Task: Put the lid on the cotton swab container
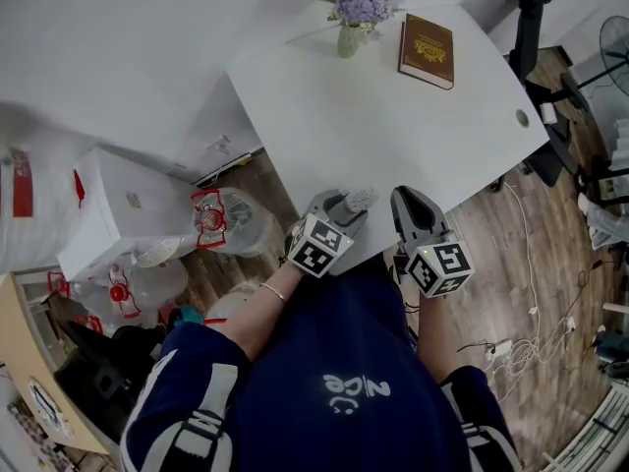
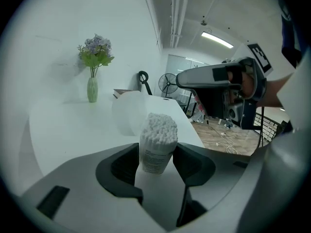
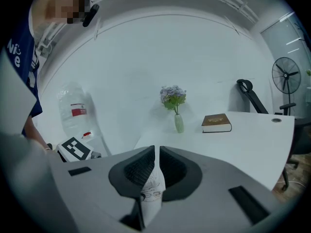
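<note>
Swab container (image 2: 158, 130) pinched by left hand-held gripper (image 2: 158, 153), lid (image 3: 151, 191) by right (image 3: 156, 152), at table (image 1: 393, 136) edge.

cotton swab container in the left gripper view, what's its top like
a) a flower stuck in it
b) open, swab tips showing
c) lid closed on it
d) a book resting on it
b: the cotton swab container between the left gripper's jaws has no lid on it, and the white swab tips stand bare at its top.
</note>
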### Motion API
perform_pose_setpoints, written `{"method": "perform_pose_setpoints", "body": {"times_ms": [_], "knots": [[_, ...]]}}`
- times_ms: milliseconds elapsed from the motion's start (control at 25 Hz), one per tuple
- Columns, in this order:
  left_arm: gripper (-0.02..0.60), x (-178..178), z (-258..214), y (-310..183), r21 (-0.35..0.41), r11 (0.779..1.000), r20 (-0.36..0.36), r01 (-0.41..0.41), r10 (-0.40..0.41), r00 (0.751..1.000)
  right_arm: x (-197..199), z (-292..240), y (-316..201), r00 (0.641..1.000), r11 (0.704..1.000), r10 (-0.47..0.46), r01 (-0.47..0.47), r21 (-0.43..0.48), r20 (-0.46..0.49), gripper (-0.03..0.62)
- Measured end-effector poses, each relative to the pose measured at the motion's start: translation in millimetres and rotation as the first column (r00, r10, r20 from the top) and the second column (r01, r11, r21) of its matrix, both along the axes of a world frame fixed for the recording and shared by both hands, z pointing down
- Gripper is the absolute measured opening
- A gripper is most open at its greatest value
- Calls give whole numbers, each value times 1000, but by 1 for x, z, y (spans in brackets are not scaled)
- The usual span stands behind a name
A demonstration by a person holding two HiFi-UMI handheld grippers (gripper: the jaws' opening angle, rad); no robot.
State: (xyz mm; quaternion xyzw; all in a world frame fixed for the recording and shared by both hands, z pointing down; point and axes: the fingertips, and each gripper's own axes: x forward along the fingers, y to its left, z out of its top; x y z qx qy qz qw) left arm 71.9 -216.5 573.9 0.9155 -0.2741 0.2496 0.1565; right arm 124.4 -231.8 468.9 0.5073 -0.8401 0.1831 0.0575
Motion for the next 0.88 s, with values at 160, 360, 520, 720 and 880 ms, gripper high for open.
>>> {"method": "perform_pose_setpoints", "body": {"times_ms": [160, 360, 520, 720, 880], "knots": [[233, 0, 0, 0, 11, 1000, 5, -3, 3, 1000, -14, -1, -21, 987, 987, -151, 148, -65, -53, 57], [229, 0, 0, 1, 23, 1000, 14, -6, 5, 1000, -50, -6, -50, 918, 920, -369, 339, -198, -145, 55], [227, 0, 1, 1, 37, 999, 23, -7, 7, 1000, -76, 1, -60, 826, 847, -511, 437, -302, -237, 55], [225, 0, 1, 4, 56, 998, 33, -4, 2, 999, -96, 17, -64, 683, 761, -640, 499, -415, -352, 55], [224, -1, 1, 2, 59, 998, 36, -5, 3, 999, -112, 24, -61, 590, 665, -738, 556, -499, -326, 55]]}}
